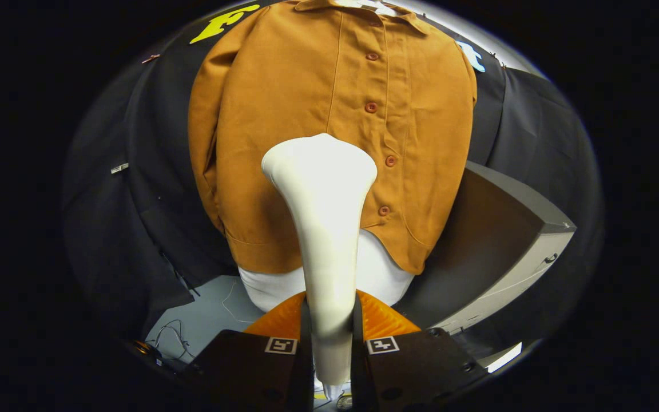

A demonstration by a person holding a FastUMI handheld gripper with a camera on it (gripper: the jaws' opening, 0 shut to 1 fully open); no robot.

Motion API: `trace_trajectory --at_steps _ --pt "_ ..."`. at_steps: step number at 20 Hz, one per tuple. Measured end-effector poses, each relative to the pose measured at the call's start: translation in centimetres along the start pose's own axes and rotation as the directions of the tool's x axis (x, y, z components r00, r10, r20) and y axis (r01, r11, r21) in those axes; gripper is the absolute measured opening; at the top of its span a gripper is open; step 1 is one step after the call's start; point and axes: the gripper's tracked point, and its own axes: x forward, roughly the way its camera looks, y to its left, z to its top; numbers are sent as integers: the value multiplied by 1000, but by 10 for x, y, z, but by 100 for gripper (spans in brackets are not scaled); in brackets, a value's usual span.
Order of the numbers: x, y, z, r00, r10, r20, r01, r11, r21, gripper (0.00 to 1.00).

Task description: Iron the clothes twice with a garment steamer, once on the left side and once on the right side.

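Squarely ahead, buttoned orange shirt [329, 131].

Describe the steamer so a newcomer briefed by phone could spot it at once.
Start at the brown button-front shirt hanging on a white form against the black cloth wall. In front of its lower half rises the garment steamer, its handle clamped in the gripper. It is plain cream-white, slim below and flaring to a broad rounded head.

Steamer [324, 229]: clamped between the gripper [329, 337] fingers, head reaching far.
Shirt [329, 114]: hanging just beyond the head.
Cabinet [512, 240]: right of shirt.
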Motion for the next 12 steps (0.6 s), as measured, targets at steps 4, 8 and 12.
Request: trace_trajectory --at_steps 4,8,12 --pt "-43 -16 28 997 6 74 -9 999 39 29" --pt "-86 -40 74 984 6 176 -17 998 61 29" --pt "-125 -70 126 963 -1 271 -25 995 93 29"
